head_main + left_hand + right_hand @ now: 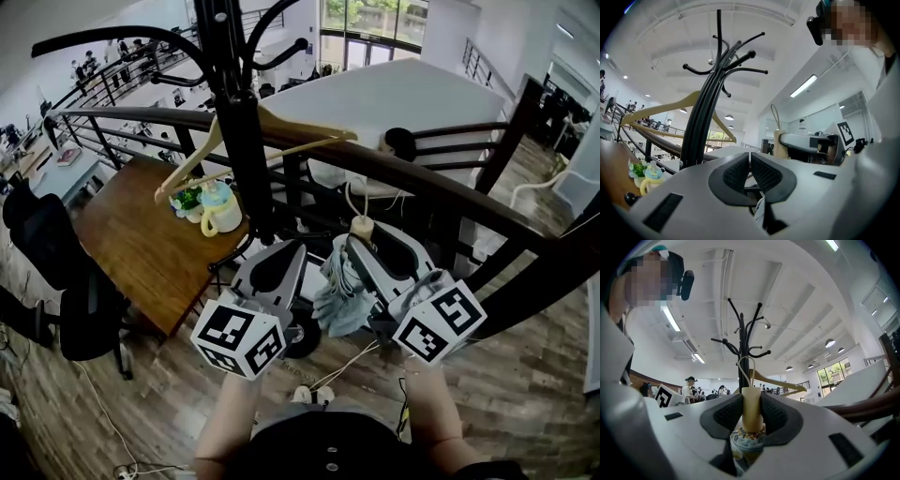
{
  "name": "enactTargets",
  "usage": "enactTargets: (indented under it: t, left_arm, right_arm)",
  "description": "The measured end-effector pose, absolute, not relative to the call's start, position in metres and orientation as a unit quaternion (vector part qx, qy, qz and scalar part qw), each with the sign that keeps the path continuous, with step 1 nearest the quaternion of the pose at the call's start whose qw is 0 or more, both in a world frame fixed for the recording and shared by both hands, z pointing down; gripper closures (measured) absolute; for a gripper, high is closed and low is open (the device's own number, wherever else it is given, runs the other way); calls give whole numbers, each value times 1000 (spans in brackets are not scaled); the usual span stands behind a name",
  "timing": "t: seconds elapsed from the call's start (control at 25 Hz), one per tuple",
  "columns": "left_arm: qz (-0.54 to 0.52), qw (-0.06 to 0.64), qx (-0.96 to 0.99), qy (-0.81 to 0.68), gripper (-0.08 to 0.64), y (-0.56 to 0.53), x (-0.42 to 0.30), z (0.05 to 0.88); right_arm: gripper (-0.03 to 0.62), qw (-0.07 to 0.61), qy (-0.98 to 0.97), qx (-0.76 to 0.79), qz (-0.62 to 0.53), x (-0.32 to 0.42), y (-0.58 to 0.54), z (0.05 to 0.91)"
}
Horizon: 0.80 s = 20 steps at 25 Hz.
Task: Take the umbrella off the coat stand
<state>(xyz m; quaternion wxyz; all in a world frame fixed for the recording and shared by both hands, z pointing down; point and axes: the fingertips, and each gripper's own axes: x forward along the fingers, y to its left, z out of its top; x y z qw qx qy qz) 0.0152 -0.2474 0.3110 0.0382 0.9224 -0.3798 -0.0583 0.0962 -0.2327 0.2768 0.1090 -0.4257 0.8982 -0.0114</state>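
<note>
The black coat stand [246,141] rises at upper left of the head view, with a wooden hanger [272,131] on it. My right gripper [364,242] is shut on the beige handle [751,408] of the folded grey-blue umbrella [339,295], to the right of the pole. The umbrella's cord loop [354,202] sticks up free, on no hook. The bundled canopy [747,444] hangs below the jaws. My left gripper [289,247] sits just left of the umbrella, shut with nothing between its pads [740,171]. The stand's curved hooks [745,341] show above the handle.
A wooden table [131,234] lies below left, with a small plant and a pastel teapot [217,208] on it. A dark wooden stair railing [422,178] crosses behind the stand. Black office chairs [56,272] stand at left, and cables lie on the plank floor [525,375].
</note>
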Motion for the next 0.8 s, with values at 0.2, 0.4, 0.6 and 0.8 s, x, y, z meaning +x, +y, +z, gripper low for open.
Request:
enactTargets:
  t: [0.2,0.4,0.6,0.8]
  left_arm:
    - [-43,41,926,-372,537,-244,16,321]
    - [-35,43,926,-375,537,-246,11,328]
    - [-36,47,925,-376,537,-247,8,330]
    - [-33,45,925,-375,537,-247,8,332]
  right_arm:
    - [460,83,896,-437,-3,83,-228,291]
    - [460,75,893,-443,-11,76,-230,305]
    - [460,78,896,-438,-14,70,-231,304]
    - [460,81,899,-430,-9,68,-228,301]
